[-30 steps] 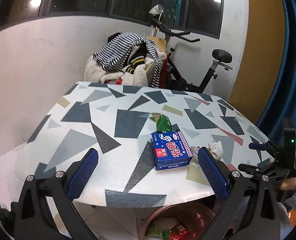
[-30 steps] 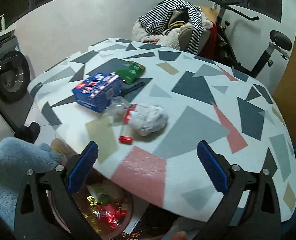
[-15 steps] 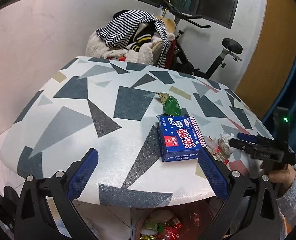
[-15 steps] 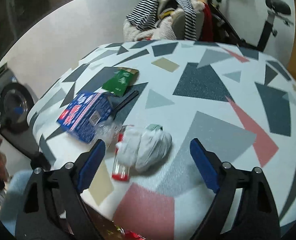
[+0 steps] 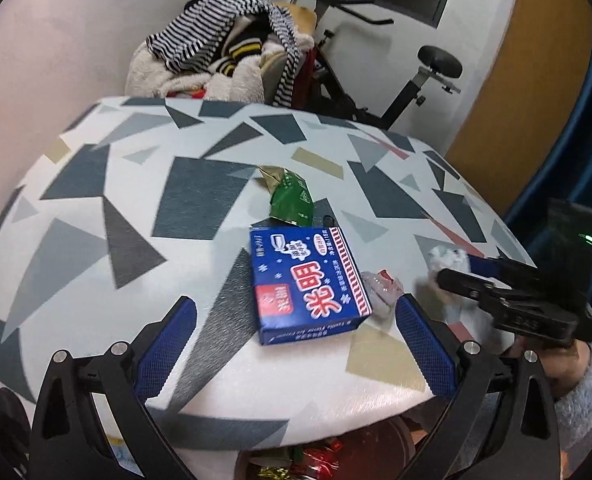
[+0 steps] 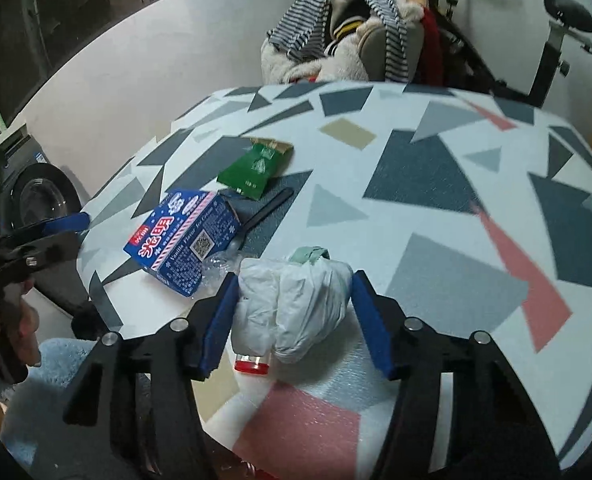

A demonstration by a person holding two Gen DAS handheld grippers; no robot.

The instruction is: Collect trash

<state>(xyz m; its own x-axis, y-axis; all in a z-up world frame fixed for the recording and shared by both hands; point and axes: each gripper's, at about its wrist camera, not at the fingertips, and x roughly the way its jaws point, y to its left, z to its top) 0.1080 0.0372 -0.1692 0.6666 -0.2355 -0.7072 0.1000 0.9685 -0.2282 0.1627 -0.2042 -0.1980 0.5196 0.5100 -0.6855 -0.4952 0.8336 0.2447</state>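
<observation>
Right gripper [image 6: 293, 322] straddles the crumpled white plastic bag wad [image 6: 296, 304] near the worktop [image 6: 436, 208] front edge; jaws part-closed around it, pads at or just off its sides, so can't tell if it's actually clamped. Low approach likely for a side pinch.

Left gripper [image 5: 291, 348] hovers with jaws wide open, empty, lined up on the blue rectangular carton [image 5: 306, 278], probably the next pick. Green foil snack wrapper [image 5: 289, 200] lies just behind the carton.

Red-capped clear item [image 6: 251, 364] is mostly hidden under the wad. Bin [image 5: 336, 454] below the edge is cut off, its contents blurred.
</observation>
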